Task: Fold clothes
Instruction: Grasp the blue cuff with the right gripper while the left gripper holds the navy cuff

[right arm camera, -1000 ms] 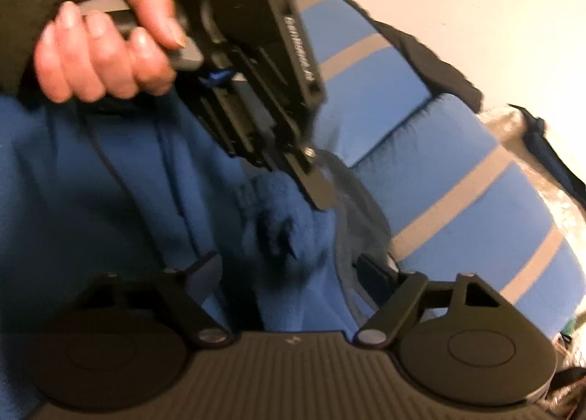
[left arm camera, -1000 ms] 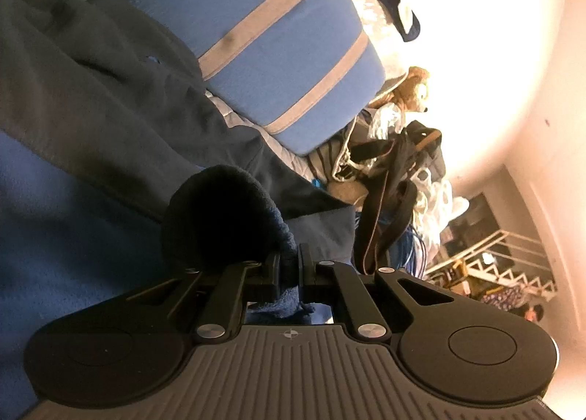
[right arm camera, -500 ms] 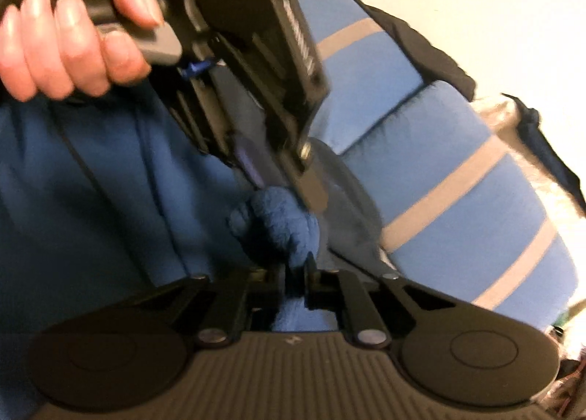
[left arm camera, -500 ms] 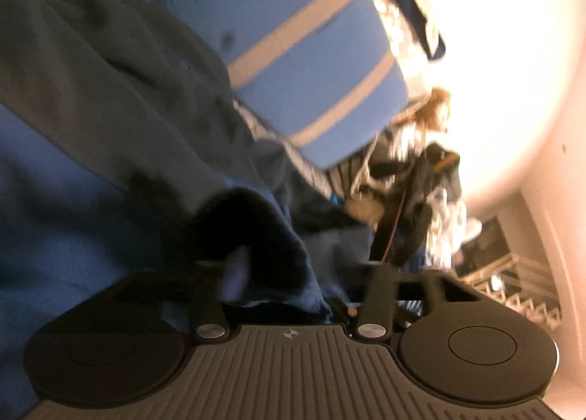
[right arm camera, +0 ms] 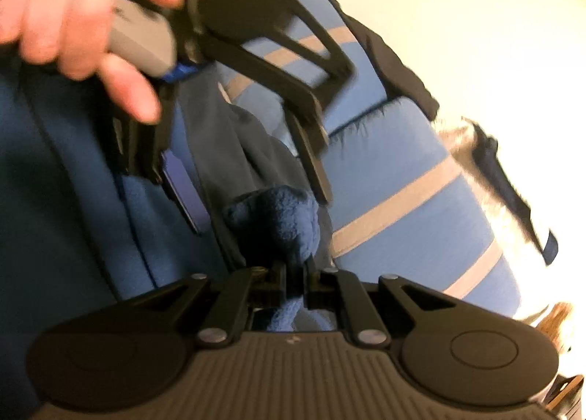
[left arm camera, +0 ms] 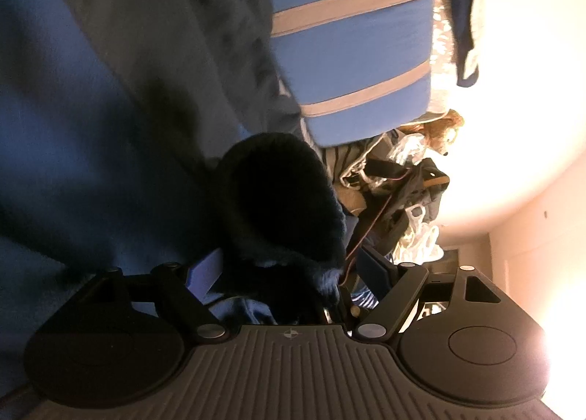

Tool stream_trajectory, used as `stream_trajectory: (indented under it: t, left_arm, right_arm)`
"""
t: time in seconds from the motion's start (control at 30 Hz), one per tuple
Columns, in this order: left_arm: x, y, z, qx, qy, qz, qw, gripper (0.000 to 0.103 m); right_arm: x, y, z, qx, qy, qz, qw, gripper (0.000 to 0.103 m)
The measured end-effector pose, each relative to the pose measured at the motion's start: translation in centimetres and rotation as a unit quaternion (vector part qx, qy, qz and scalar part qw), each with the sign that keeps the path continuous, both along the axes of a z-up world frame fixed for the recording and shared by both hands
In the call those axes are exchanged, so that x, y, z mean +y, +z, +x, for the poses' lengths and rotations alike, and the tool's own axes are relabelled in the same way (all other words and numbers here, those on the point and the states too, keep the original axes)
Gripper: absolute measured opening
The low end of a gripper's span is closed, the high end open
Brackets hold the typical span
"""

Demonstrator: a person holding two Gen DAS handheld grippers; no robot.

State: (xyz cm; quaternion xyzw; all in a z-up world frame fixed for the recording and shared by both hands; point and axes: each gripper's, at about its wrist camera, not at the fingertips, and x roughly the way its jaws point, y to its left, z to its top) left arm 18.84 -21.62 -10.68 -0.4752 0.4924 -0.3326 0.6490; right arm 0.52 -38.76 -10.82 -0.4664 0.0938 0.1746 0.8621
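The right gripper [right arm camera: 295, 282] is clamped on a bunched tuft of the blue fleece [right arm camera: 282, 222], which bulges just ahead of its jaws. The left gripper [left arm camera: 289, 270] stands apart, a dark fold of the fleece lying loose between its fingers. The fleece looks soft, thick and limp, so it will likely sag; best pinched at an edge or cuff.

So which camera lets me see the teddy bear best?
The left wrist view. There the teddy bear sits in the bright background beside the blue striped cushion, and its brown furry head shows, though it is small. The right wrist view shows only a brown blur at its right edge, too unclear to call the bear.
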Motion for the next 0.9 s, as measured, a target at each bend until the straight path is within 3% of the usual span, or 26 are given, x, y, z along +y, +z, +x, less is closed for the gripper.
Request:
stream_trajectory:
  t: [0.17, 0.3, 0.4, 0.53, 0.63, 0.67, 0.7, 0.87, 0.9]
  left_arm:
    - [0.7, -0.6, 0.0, 0.014, 0.029, -0.022, 0.9993, 0.075]
    - [1.2, -0.2, -0.1, 0.002, 0.046, -0.029, 0.9985, 0.046]
    - [1.2, 0.1, -0.1, -0.005, 0.045, -0.027, 0.9986, 0.036]
    - [1.1, 0.4, -0.1, -0.015, 0.044, -0.025, 0.9986, 0.036]
    - [0.5, 0.7, 0.1, -0.019, 0.018, 0.011, 0.9996, 0.036]
    - [0.2, 0.9, 0.0, -0.026, 0.011, 0.029, 0.9992, 0.03]
    - [0.1, 1.2, 0.0, -0.037, 0.007, 0.047, 0.9982, 0.016]
    - [-0.4, 3.4, -0.2, -0.094, 0.004, 0.122, 0.9881, 0.013]
    - [-0.5, 4.0, -0.3, -0.103, 0.006, 0.138, 0.9851, 0.012]
  right_arm:
    - [0.9, -1.1, -1.5, -0.026, 0.037, -0.042, 0.998, 0.008]
    - [1.0, -1.5, -2.1, -0.033, 0.054, -0.054, 0.996, 0.008]
    - [0.9, -1.6, -2.3, -0.033, 0.061, -0.054, 0.996, 0.008]
    - [0.8, -1.5, -2.3, -0.028, 0.07, -0.057, 0.995, 0.008]
    - [0.8, -1.4, -2.4, -0.024, 0.072, -0.058, 0.995, 0.008]
    - [0.8, -1.4, -2.4, -0.021, 0.073, -0.058, 0.995, 0.008]
    - [0.8, -1.4, -2.4, -0.016, 0.072, -0.059, 0.996, 0.008]
    - [0.9, -1.2, -1.8, 0.015, 0.073, -0.056, 0.996, 0.009]
    - [0.9, -1.1, -1.7, 0.02, 0.071, -0.054, 0.996, 0.022]
